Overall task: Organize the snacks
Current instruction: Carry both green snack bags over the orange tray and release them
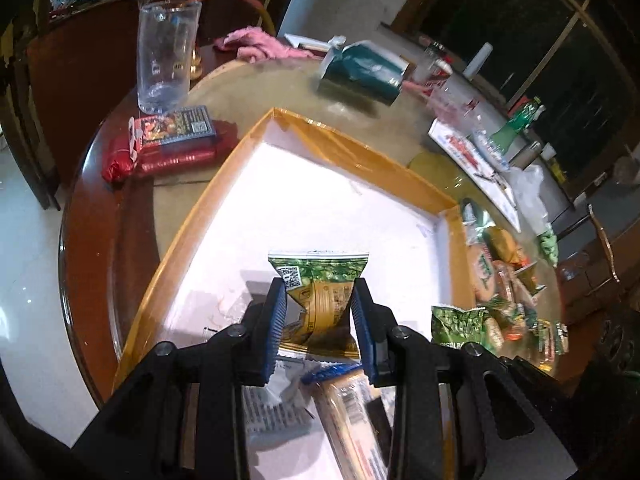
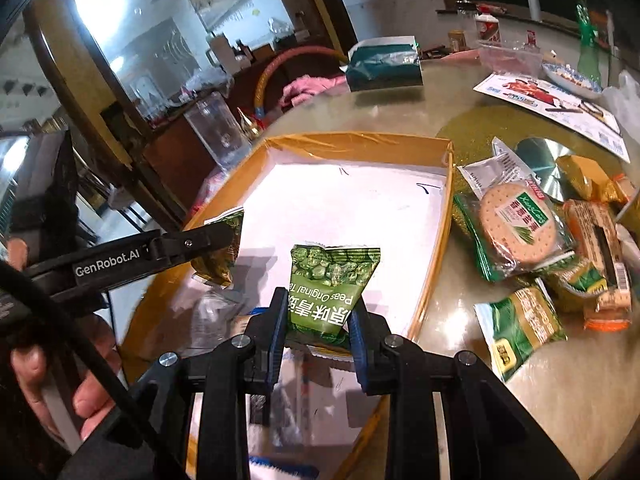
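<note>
Round glass-topped table (image 1: 248, 92) in a dim dining room, dark window behind. Yellow-walled tray (image 1: 360, 156) with white floor sits on it. Left hand-held gripper (image 1: 320, 312) clamped on a green-and-gold pea packet (image 1: 320, 280), held upright over the tray, sealed edge pointing away. Right hand-held gripper (image 2: 318, 316) clamped on another green pea packet (image 2: 332, 276) (print upside down), long axis pointing away, above the tray. Loose snacks (image 2: 520, 232) lie right of the tray.

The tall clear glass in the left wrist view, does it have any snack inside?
No, the tall clear glass looks empty; it stands behind a red snack pack on the table.
</note>
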`<state>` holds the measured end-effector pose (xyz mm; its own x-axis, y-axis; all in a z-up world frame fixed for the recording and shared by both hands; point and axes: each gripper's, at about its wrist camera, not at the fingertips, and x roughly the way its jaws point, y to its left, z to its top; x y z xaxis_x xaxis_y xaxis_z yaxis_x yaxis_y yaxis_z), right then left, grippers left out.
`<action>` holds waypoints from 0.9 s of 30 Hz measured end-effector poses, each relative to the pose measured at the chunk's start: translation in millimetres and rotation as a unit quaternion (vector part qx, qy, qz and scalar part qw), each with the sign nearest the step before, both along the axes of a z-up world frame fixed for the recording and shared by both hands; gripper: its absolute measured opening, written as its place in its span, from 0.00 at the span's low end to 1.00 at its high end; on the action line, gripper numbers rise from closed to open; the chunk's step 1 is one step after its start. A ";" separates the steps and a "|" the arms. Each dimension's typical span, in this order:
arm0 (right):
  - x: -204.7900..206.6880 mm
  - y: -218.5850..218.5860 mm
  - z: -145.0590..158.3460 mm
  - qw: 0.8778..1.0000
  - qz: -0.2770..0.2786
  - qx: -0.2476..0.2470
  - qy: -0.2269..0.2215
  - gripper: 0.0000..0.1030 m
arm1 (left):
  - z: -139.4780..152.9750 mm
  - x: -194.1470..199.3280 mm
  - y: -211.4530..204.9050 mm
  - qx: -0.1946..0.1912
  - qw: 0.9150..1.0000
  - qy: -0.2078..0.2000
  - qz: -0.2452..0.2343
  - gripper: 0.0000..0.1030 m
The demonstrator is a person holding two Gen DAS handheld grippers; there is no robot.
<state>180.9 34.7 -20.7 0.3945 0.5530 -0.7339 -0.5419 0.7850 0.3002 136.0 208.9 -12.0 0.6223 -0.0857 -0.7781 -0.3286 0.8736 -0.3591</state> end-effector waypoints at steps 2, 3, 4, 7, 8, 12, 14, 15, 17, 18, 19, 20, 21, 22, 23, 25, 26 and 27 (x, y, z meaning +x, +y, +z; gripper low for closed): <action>1.3 7.6 -4.0 1.000 0.000 -0.023 -0.006 0.27 | -4.5 4.3 1.9 0.005 1.000 0.007 0.002 0.34; 1.1 9.8 -5.6 1.000 0.002 -0.030 -0.008 0.27 | -5.3 5.4 1.7 0.008 1.000 0.010 0.003 0.34; 0.8 12.7 -7.8 0.999 0.003 -0.040 -0.014 0.27 | -7.2 6.8 1.7 0.013 1.000 0.017 0.006 0.34; 1.7 14.8 -12.7 0.998 -0.002 -0.058 -0.017 0.27 | -10.3 12.8 -0.7 0.023 0.999 0.035 0.006 0.34; 2.4 15.8 -13.0 0.998 -0.002 -0.058 -0.017 0.27 | -11.3 14.1 -1.2 0.027 0.999 0.041 0.005 0.34; 4.1 18.1 -12.1 0.998 0.000 -0.059 -0.015 0.30 | -15.6 17.6 -4.4 0.039 0.997 0.061 -0.002 0.47; 3.9 18.7 -14.0 0.998 -0.002 -0.060 -0.019 0.37 | -15.8 16.6 -3.3 0.045 0.997 0.061 0.006 0.70; 4.2 20.5 -15.6 0.998 -0.003 -0.062 -0.018 0.37 | -14.3 15.4 -3.0 0.046 0.997 0.057 0.009 0.73; 1.3 21.3 -14.4 0.998 0.001 -0.062 -0.024 0.44 | -7.4 9.6 -4.1 0.048 0.998 0.040 0.006 0.75; 0.2 21.4 -12.9 0.998 0.003 -0.060 -0.026 0.47 | -5.1 7.7 -5.2 0.050 0.998 0.036 0.006 0.78; -2.2 21.1 -9.4 0.998 0.007 -0.055 -0.029 0.51 | -0.8 2.6 -7.1 0.054 0.998 0.026 0.008 0.79; -6.1 20.1 -4.7 0.998 0.011 -0.049 -0.036 0.52 | 2.4 -0.3 -9.3 0.057 0.998 0.019 0.009 0.79; -10.6 18.3 0.1 0.998 0.016 -0.043 -0.045 0.52 | 5.9 -5.0 -12.3 0.060 0.998 0.008 0.010 0.80; -14.0 16.4 3.4 0.998 0.020 -0.038 -0.051 0.55 | 9.1 -9.8 -16.0 0.062 0.998 -0.001 0.011 0.80; -18.7 13.6 7.3 0.998 0.021 -0.034 -0.057 0.56 | 11.5 -13.1 -19.5 0.062 0.998 -0.005 0.013 0.80; -26.3 6.6 12.3 0.997 0.017 -0.031 -0.064 0.56 | 17.5 -23.1 -29.6 0.056 0.998 -0.015 0.010 0.80; -28.4 4.1 13.9 0.997 0.016 -0.029 -0.064 0.57 | 20.3 -28.0 -35.6 0.054 0.998 -0.020 0.007 0.81; -31.3 -0.4 16.4 0.998 0.015 -0.024 -0.064 0.57 | 22.9 -34.1 -42.7 0.056 0.998 -0.025 0.003 0.81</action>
